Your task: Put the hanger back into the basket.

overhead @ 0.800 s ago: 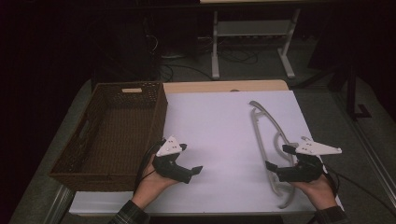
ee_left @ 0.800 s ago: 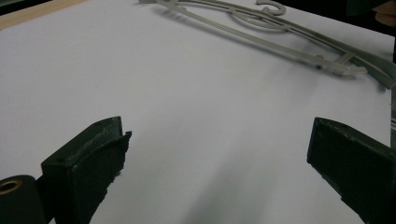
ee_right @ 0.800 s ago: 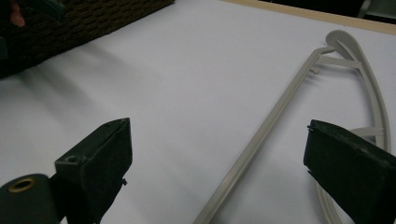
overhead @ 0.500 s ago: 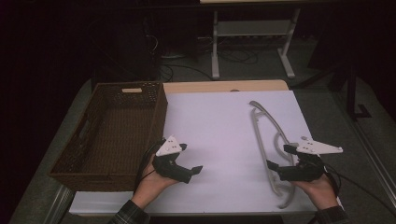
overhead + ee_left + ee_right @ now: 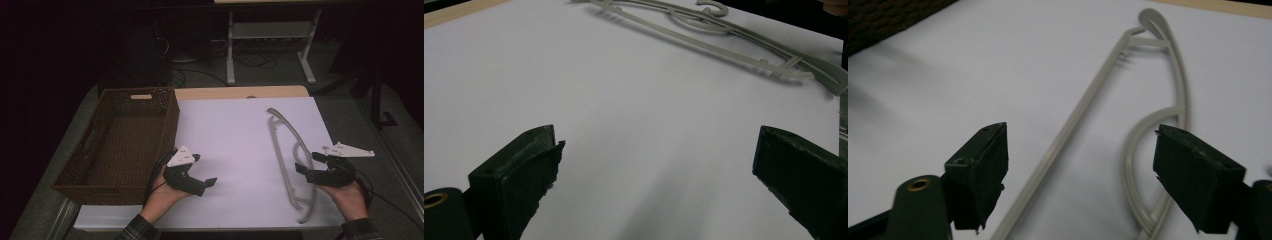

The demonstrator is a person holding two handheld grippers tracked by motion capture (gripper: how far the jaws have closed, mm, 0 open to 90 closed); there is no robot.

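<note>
A grey plastic clothes hanger (image 5: 289,150) lies flat on the right part of the white table top (image 5: 230,135). My right gripper (image 5: 302,171) hovers at the hanger's near end, open, with the hanger's bar (image 5: 1068,135) and hook curve running between its jaws in the right gripper view. My left gripper (image 5: 207,184) is open over bare white surface near the front, left of centre. In the left gripper view the hanger (image 5: 724,40) lies far ahead, well apart from the jaws.
A dark brown wicker basket (image 5: 85,165) stands along the table's left side, close to my left hand. A strip of wooden table edge (image 5: 240,92) shows at the back. Beyond it are white table legs (image 5: 230,45) and cables on a dark floor.
My right gripper has shifted slightly left and nearer to the hanger's near end. The left gripper and the hanger have stayed where they were.
</note>
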